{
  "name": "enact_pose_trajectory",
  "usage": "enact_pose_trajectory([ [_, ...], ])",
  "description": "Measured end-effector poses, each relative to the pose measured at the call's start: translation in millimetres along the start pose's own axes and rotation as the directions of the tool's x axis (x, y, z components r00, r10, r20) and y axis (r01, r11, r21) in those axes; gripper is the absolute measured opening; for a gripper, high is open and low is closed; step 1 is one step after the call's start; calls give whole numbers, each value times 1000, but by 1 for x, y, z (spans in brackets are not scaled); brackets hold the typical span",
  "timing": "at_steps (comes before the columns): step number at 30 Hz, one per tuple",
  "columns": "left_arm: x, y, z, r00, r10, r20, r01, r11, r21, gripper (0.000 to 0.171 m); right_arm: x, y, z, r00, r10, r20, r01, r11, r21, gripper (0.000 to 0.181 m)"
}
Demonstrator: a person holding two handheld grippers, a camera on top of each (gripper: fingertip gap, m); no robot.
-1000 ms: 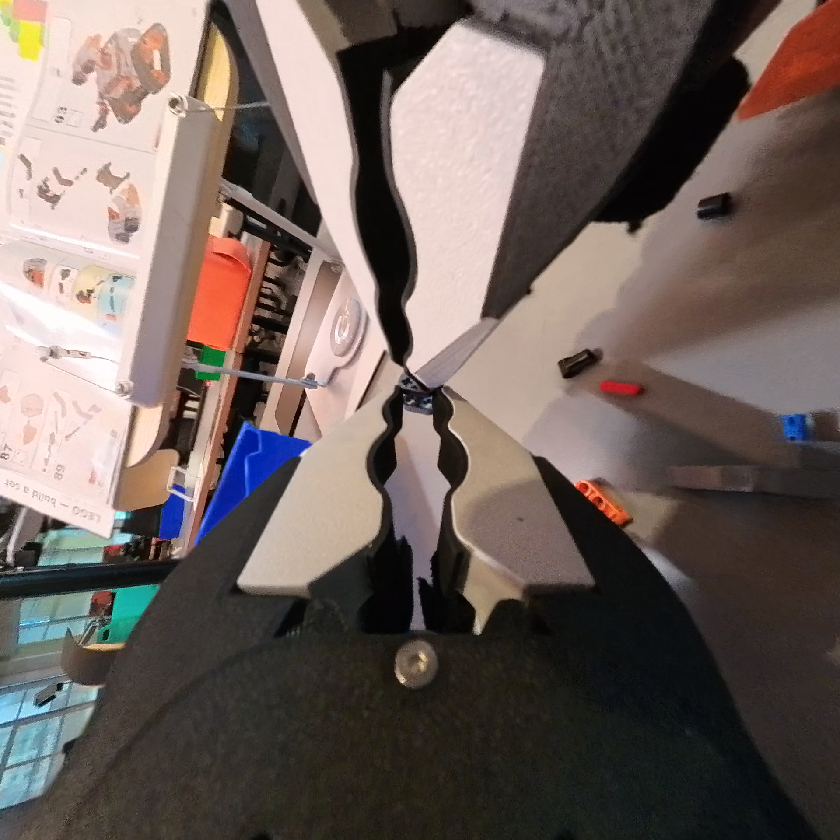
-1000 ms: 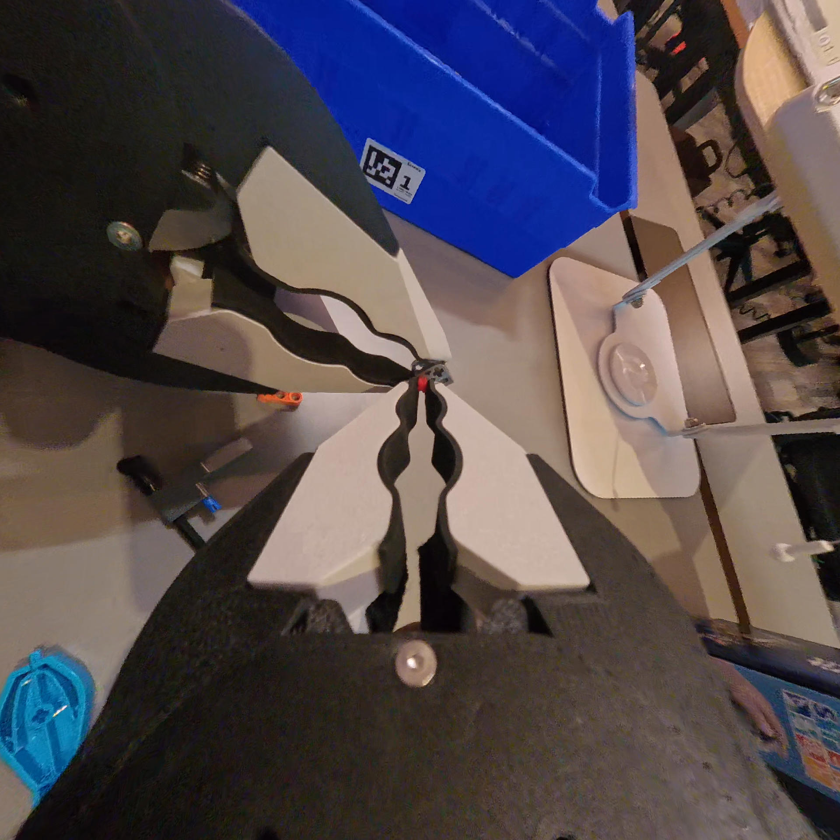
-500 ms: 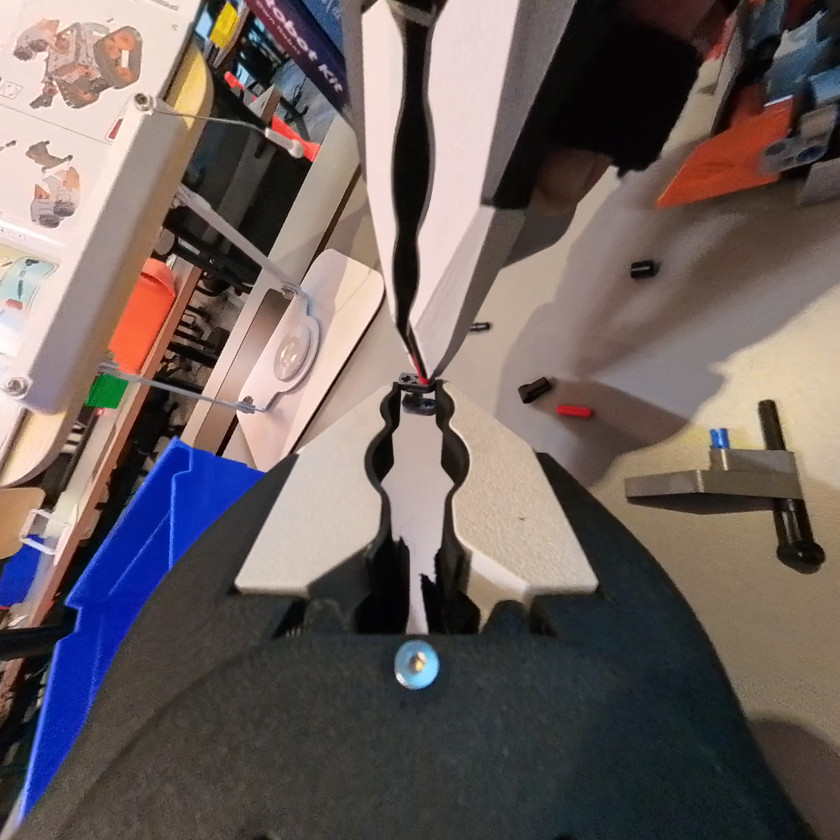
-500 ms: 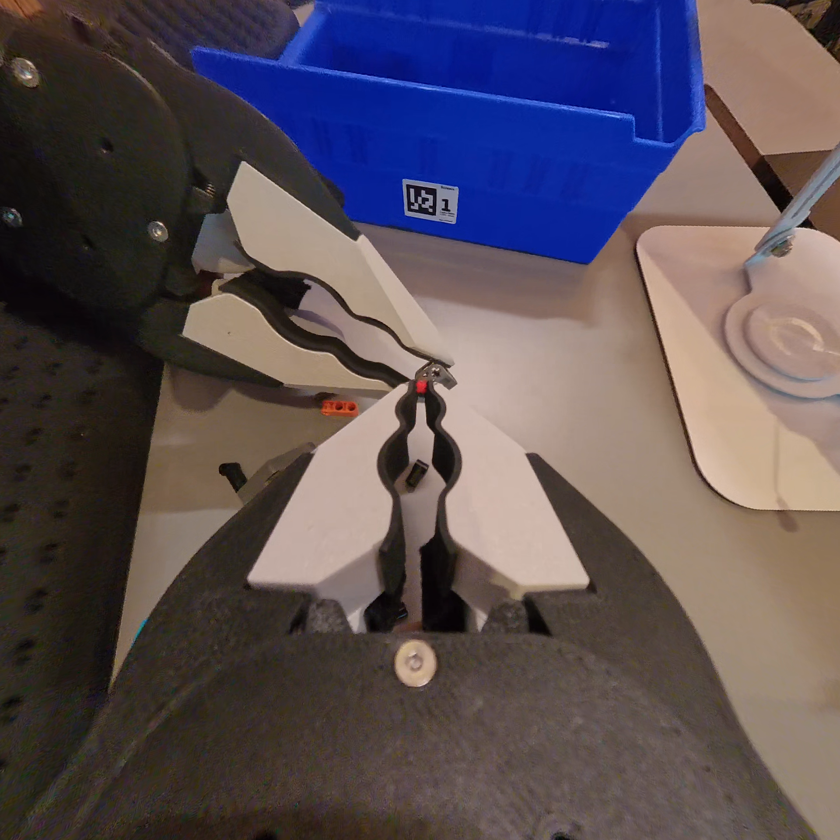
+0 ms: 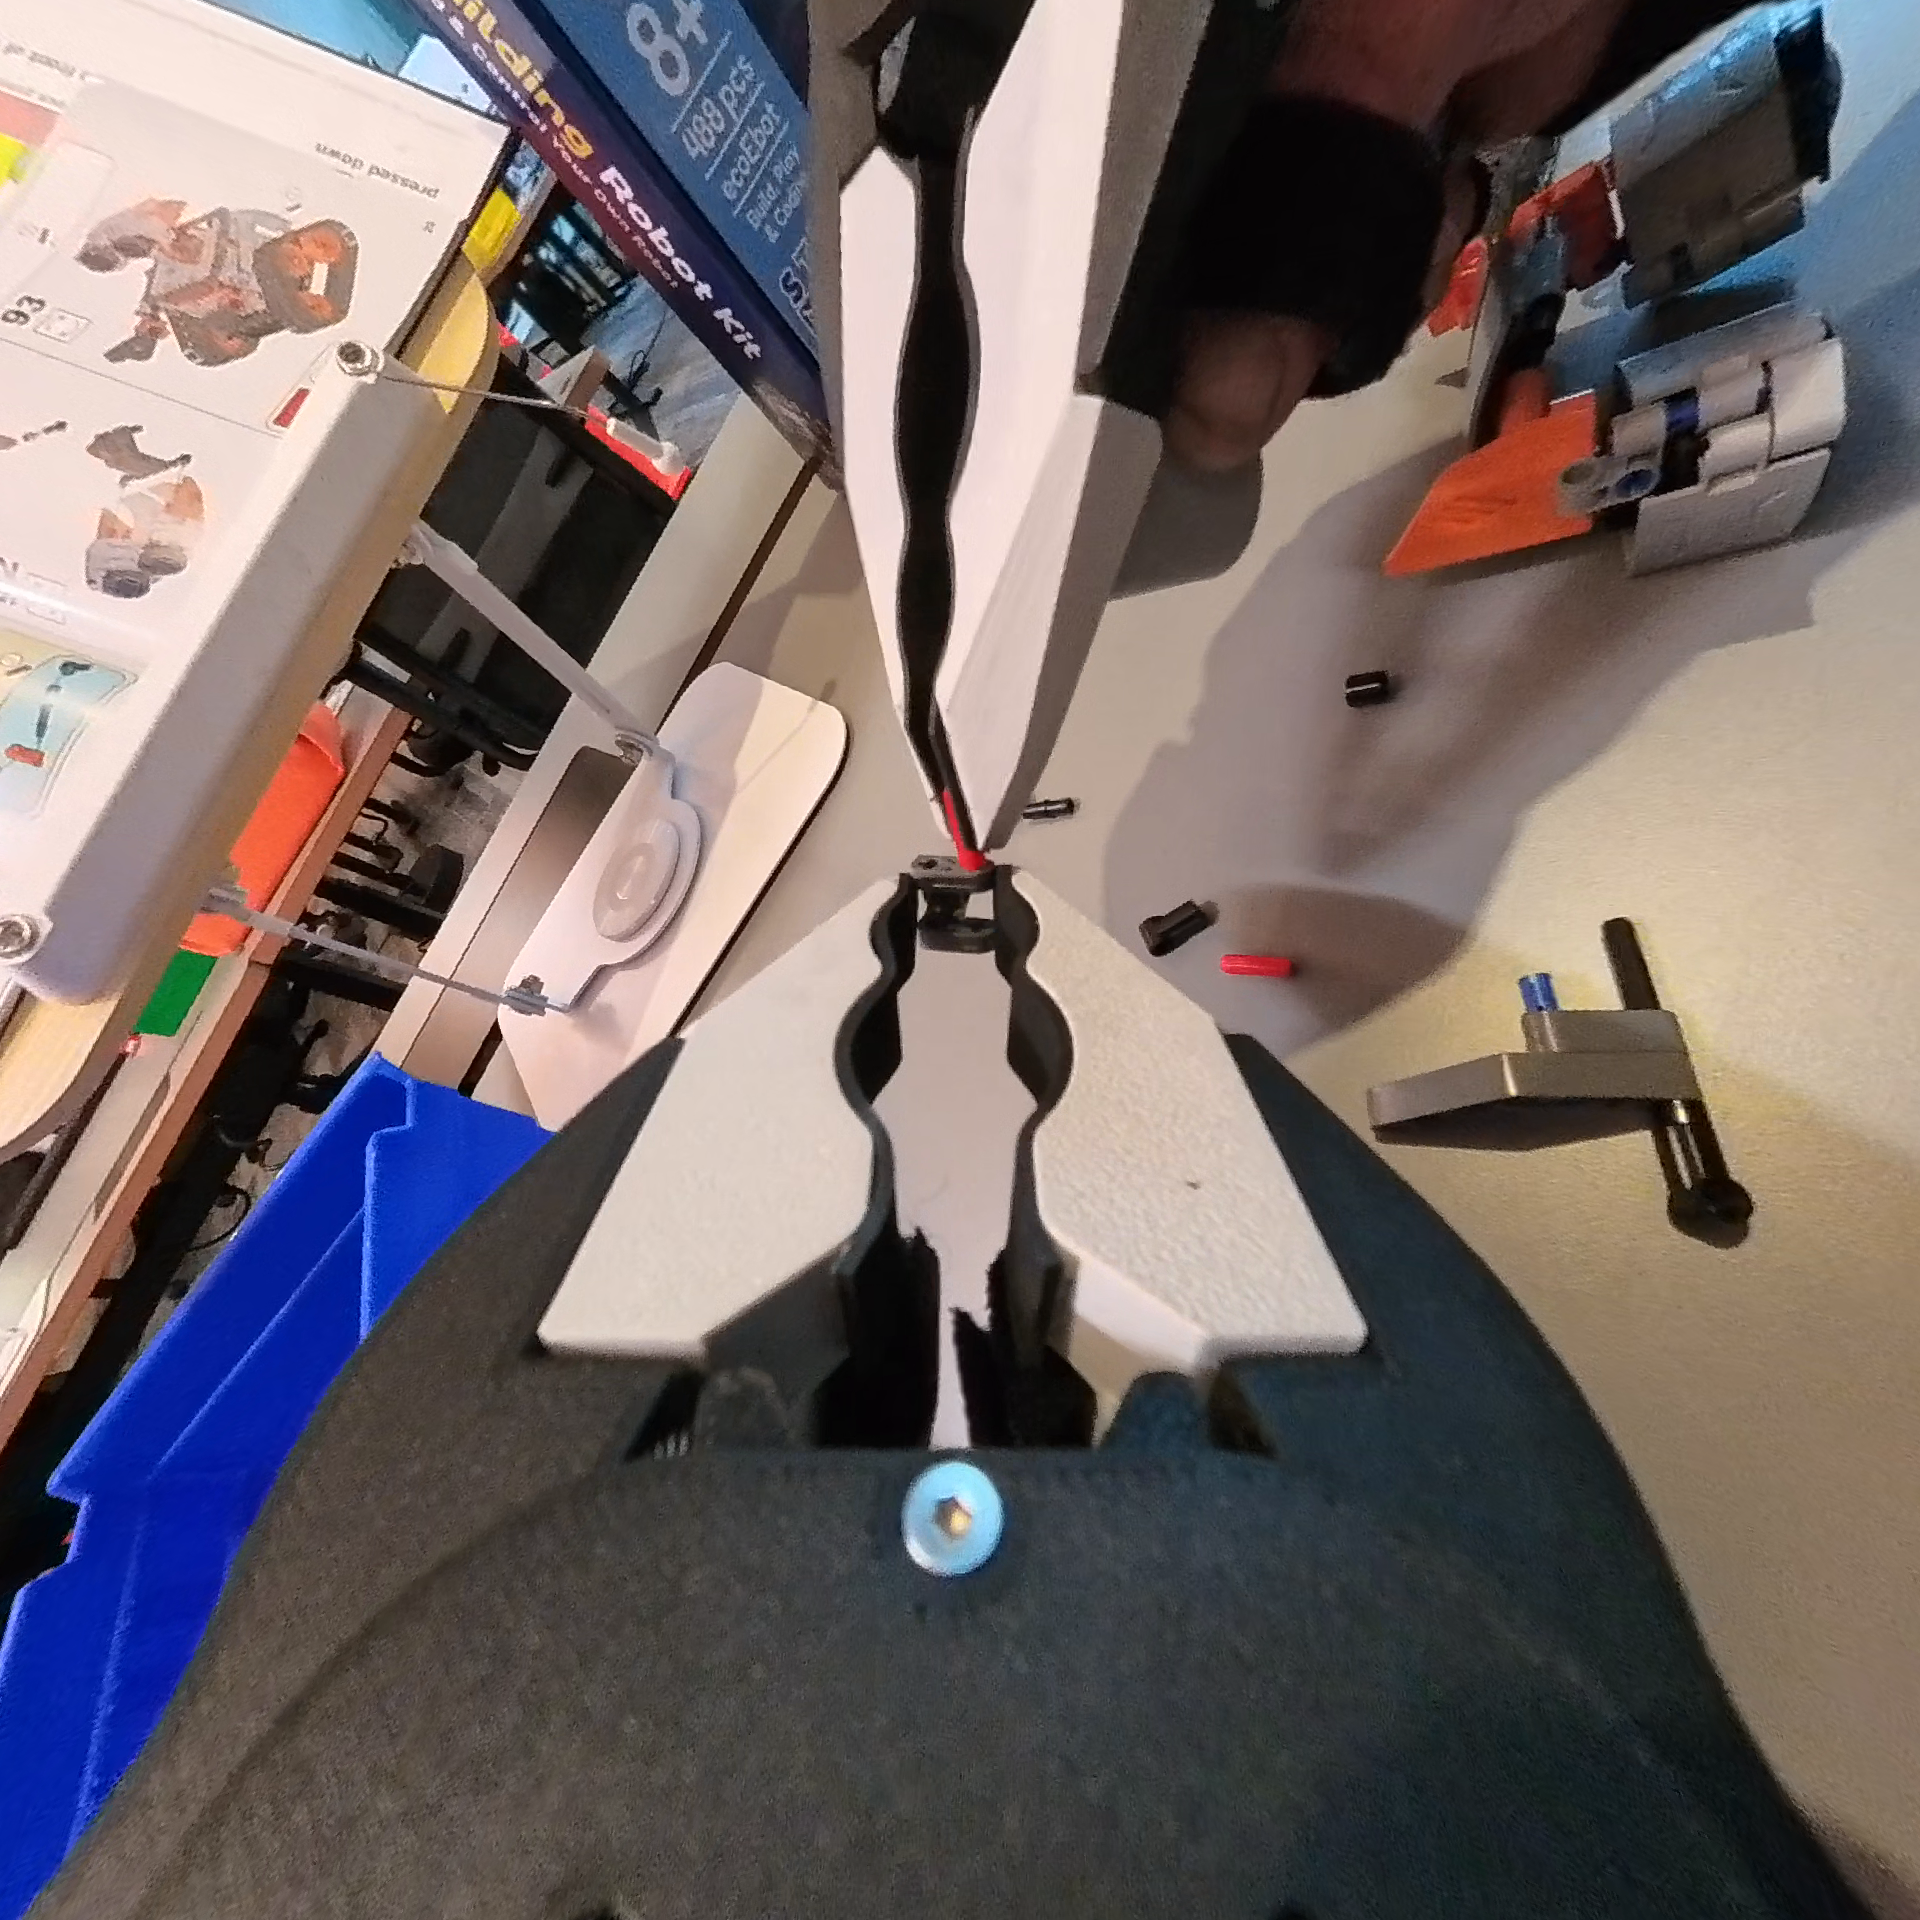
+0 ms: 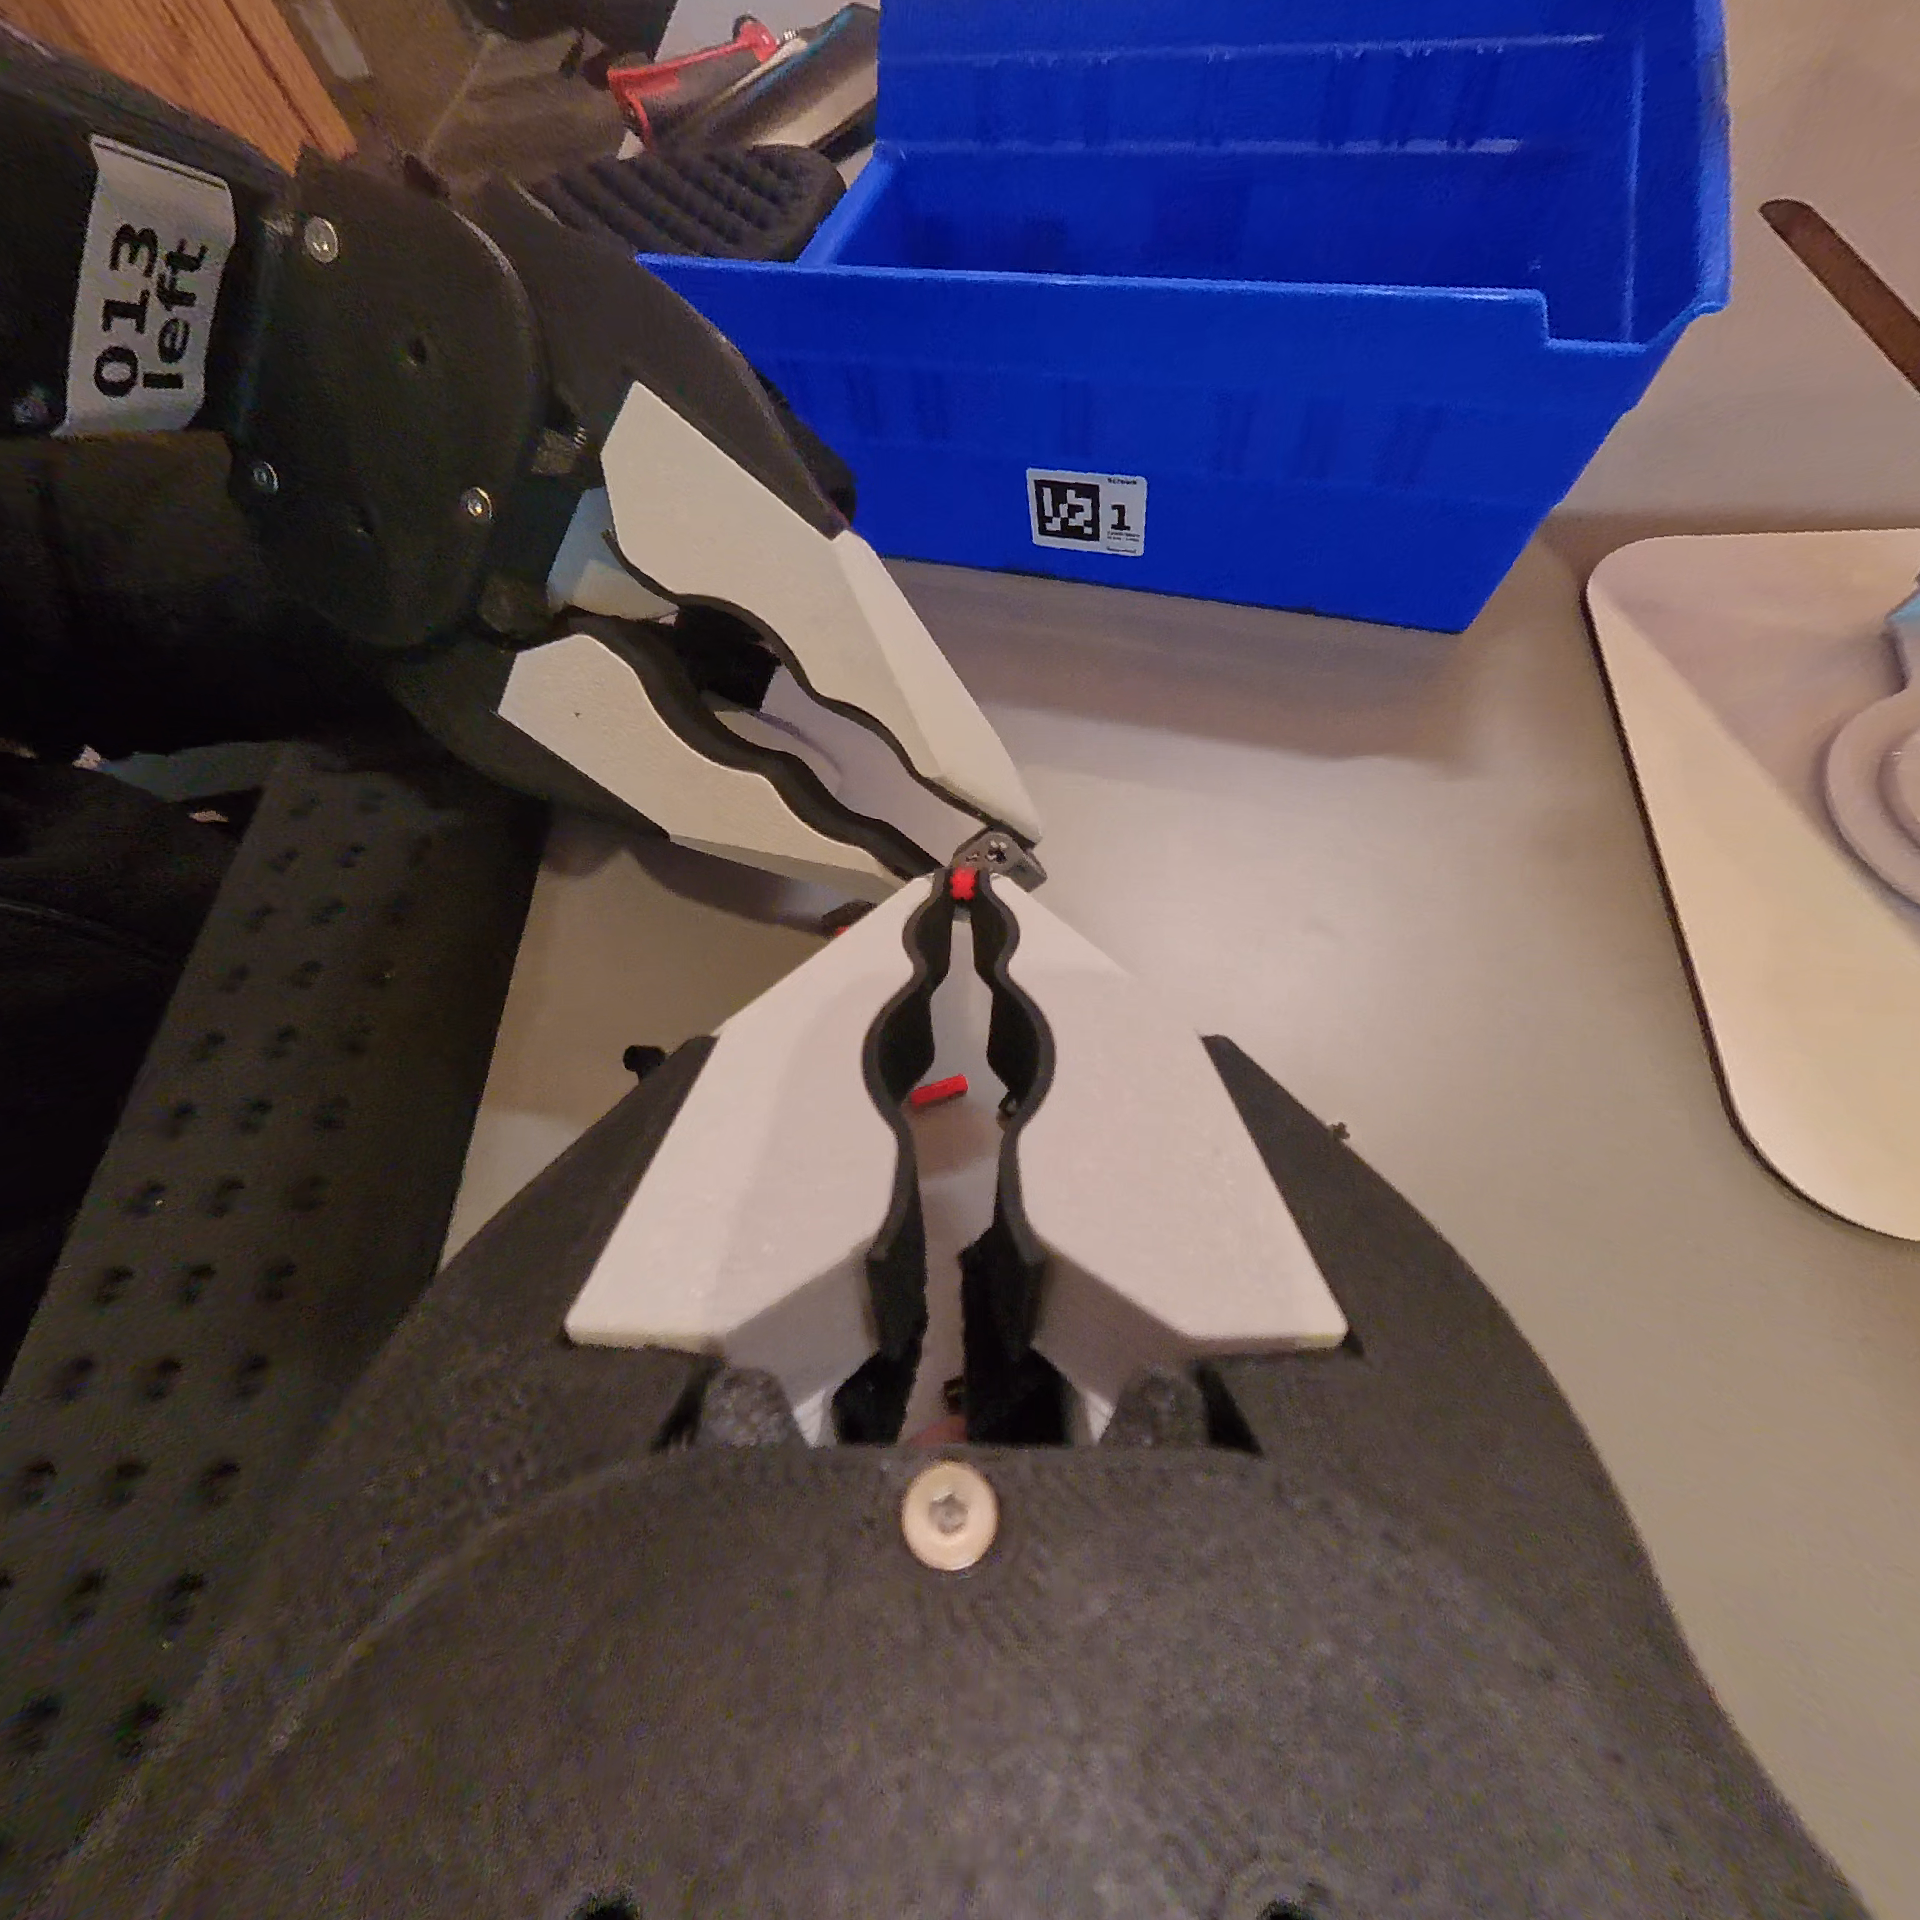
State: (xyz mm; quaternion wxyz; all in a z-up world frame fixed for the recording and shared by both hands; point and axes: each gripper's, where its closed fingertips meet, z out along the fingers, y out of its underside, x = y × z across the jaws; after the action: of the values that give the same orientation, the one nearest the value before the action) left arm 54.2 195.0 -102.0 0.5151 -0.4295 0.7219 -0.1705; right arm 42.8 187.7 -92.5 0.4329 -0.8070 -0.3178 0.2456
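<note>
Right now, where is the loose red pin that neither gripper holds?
In the left wrist view, the loose red pin lies on the table, right of the left gripper, beside a small black connector.

I see a beige table [image 5: 1558,831] carrying a blue bin [image 6: 1247,416], white board [image 6: 1766,831], grey bracket [image 5: 1538,1081], loose red pin [image 5: 1255,965], black pegs [image 5: 1174,925].

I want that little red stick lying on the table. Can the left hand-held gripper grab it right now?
Probably not yet. The left hand-held gripper is already shut on a small dark piece. The path to the loose red pin looks open, just right of its tip.
</note>
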Motion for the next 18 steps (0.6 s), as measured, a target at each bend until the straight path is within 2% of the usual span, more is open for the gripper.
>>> enact_pose_trajectory([
  [7, -1, -3, -3, 1000, -15, 21, 15, 1000, -14, 10, -2, -2, -1, 998, -63, -24, 63, 998, -4, 1],
  [14, 0, 2, -1, 999, -25, 31, 27, 998, -61, 9, 0, 3, 4, 968, -218, -126, 207, 974, -96, 1],
  [18, 3, 5, 2, 999, 5, 43, -1, 995, -95, 9, 2, 8, 6, 926, -326, -190, 288, 936, -205, 1],
])
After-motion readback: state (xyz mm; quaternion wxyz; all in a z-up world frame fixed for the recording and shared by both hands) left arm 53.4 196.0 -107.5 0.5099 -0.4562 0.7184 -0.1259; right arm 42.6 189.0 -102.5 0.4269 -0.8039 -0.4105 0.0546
